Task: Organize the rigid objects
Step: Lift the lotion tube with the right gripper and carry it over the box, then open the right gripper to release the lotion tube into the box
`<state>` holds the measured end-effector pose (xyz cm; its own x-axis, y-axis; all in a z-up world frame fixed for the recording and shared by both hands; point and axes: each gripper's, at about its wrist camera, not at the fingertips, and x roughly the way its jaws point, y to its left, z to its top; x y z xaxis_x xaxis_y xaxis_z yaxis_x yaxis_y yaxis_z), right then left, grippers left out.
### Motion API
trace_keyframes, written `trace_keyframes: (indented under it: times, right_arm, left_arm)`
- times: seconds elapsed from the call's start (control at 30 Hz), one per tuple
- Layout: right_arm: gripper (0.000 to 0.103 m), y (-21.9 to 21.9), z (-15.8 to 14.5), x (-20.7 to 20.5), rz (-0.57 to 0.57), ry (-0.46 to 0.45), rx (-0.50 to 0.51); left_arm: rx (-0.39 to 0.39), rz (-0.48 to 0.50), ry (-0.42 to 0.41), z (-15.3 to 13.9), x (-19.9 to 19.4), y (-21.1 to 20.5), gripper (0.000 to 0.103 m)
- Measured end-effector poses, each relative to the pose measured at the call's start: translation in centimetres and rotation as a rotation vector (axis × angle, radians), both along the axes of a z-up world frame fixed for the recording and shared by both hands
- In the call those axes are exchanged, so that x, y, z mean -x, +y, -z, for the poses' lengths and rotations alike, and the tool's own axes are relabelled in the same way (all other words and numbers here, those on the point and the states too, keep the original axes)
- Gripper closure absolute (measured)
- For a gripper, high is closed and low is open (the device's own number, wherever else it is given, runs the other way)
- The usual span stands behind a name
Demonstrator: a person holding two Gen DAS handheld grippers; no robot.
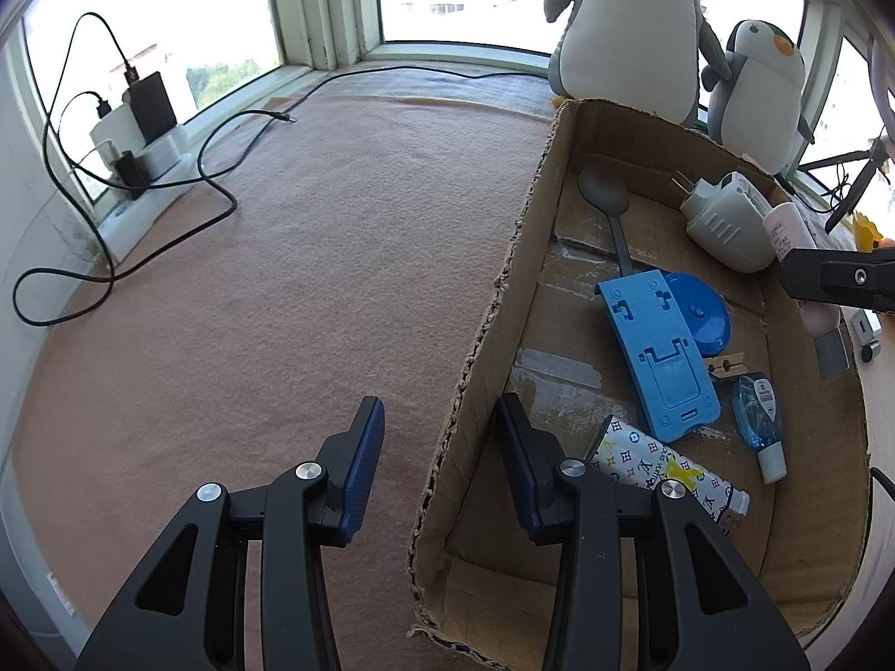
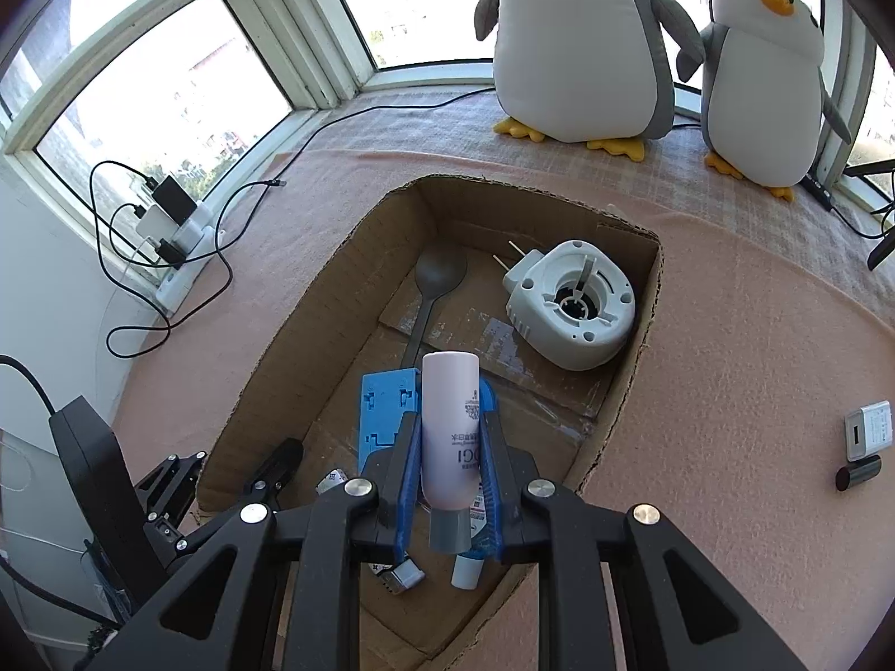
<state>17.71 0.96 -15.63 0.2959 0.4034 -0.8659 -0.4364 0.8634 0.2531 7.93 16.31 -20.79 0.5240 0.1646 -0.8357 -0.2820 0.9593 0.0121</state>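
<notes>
An open cardboard box sits on the pink carpet. In it lie a grey spoon, a white plug-in device, a blue phone stand, a blue round case, a patterned lighter, a correction tape and a clothespin. My right gripper is shut on a pale pink tube with a grey cap, held above the box. My left gripper straddles the box's left wall, with carpet showing between its outer pad and the wall.
Two penguin plush toys stand behind the box by the window. A power strip with chargers and loose black cables lies at the far left. A small grey device and a dark cylinder lie on the carpet to the right.
</notes>
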Motion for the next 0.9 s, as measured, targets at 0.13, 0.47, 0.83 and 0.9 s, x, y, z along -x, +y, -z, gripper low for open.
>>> trace_keyframes:
  times: [0.13,0.47,0.83,0.9]
  right_arm:
    - [0.085,0.10,0.21,-0.36,0.015,-0.004,0.012]
    - [0.085,0.56,0.33,-0.36,0.005,-0.025,0.041]
    - [0.068,-0.19,-0.05,-0.58,0.021,-0.029,0.031]
    - [0.068,-0.22,-0.10,-0.55,0.019,-0.030,0.033]
  left_arm:
    - [0.002,-0.004,-0.002,-0.01,0.07,0.07,0.062]
    - [0.002,-0.003,-0.002,0.00,0.08,0.09,0.062]
    - [0.003,-0.003,-0.003,0.02,0.15,0.22,0.062]
    - [0.002,-0.002,-0.002,0.02,0.15,0.22,0.062]
